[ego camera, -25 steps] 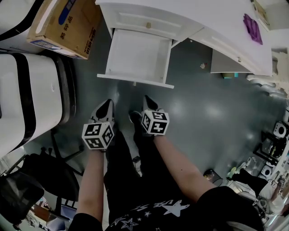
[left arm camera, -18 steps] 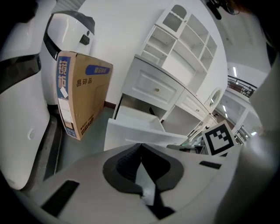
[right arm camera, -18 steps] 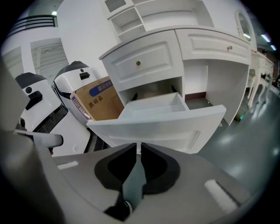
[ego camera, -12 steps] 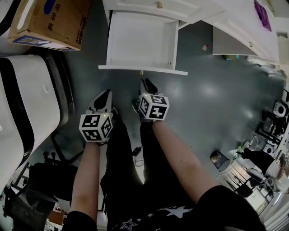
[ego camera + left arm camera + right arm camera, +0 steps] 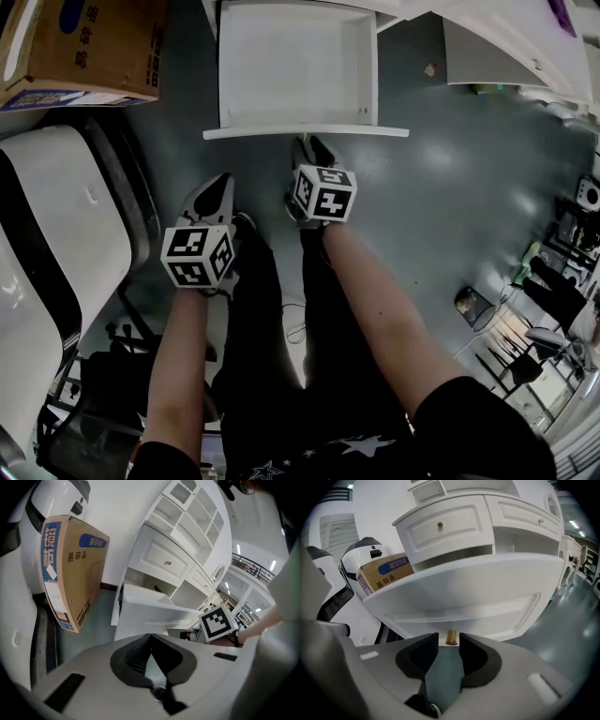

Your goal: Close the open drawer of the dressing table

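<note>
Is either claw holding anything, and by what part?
Nothing held. The right claw's jaws have just been opening, the drawer's brass knob between them, ungripped; the left claw is shut, empty.

Cardboard box [image 5: 75,47] upper left, beside white black-striped machine [image 5: 47,272]; glossy grey floor [image 5: 469,187].

The cardboard box [image 5: 70,573] bears black Chinese print, 易碎品, on its broad face, legible in both gripper views. Its blue label [image 5: 93,541] and blue side strip [image 5: 48,550] carry white characters I cannot read reliably.
</note>
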`<state>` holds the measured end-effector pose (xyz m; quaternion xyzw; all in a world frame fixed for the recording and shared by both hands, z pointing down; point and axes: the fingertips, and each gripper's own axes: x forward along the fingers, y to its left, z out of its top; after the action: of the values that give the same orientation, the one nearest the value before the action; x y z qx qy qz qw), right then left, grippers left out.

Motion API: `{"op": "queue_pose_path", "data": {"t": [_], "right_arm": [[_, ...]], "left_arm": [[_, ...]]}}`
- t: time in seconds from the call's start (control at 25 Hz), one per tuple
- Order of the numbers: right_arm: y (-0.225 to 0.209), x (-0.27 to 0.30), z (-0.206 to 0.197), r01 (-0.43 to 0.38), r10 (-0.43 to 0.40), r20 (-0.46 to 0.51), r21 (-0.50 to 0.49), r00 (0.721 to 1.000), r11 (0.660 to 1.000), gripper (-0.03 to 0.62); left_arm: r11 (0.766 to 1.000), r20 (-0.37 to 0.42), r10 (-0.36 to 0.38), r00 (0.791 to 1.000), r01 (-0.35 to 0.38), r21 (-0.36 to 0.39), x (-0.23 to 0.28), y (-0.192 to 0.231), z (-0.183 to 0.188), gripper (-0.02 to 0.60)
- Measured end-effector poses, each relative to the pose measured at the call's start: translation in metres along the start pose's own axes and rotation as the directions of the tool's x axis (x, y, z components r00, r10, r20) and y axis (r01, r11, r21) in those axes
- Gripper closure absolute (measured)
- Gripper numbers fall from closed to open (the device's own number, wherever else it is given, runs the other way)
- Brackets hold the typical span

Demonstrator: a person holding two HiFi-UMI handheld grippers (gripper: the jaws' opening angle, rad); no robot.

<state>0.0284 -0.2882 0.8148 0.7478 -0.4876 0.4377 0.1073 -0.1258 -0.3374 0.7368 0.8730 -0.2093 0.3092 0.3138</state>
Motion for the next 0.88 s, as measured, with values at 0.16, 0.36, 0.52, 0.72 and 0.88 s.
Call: {"op": "queue_pose_path", "data": {"t": [0.16, 0.36, 0.52, 0.72, 0.88], "right_arm": [[-0.004, 0.010, -0.007, 0.039, -0.040, -0.019, -0.026, 0.999, 0.999, 0.485], [-0.008, 0.019, -0.010, 0.095, -0.097, -0.039, -0.054, 0.994, 0.994, 0.514], [-0.009, 0.021, -0.007, 0.094, -0.094, -0.031, -0.028, 0.995, 0.995, 0.516], [-0.010, 0.027, -0.001, 0.102, -0.109, -0.079, -0.086, 0.991, 0.991, 0.517], [-0.011, 0.033, 0.009, 0.115, -0.123, -0.095, -0.077, 0.988, 0.990, 0.517]], "left_arm": [[1.000, -0.021, -0.018, 1.000, 0.018, 0.003, 0.005, 0.002, -0.005, 0.572], [1.000, -0.025, -0.029, 0.999, 0.029, -0.007, 0.007, 0.005, -0.004, 0.572], [0.999, -0.023, -0.040, 0.999, 0.040, -0.014, 0.008, 0.010, -0.001, 0.572], [0.997, -0.033, -0.074, 0.997, 0.075, 0.017, 0.009, 0.012, 0.004, 0.572], [0.996, -0.035, -0.079, 0.996, 0.081, 0.037, 0.014, 0.018, 0.013, 0.572]]}}
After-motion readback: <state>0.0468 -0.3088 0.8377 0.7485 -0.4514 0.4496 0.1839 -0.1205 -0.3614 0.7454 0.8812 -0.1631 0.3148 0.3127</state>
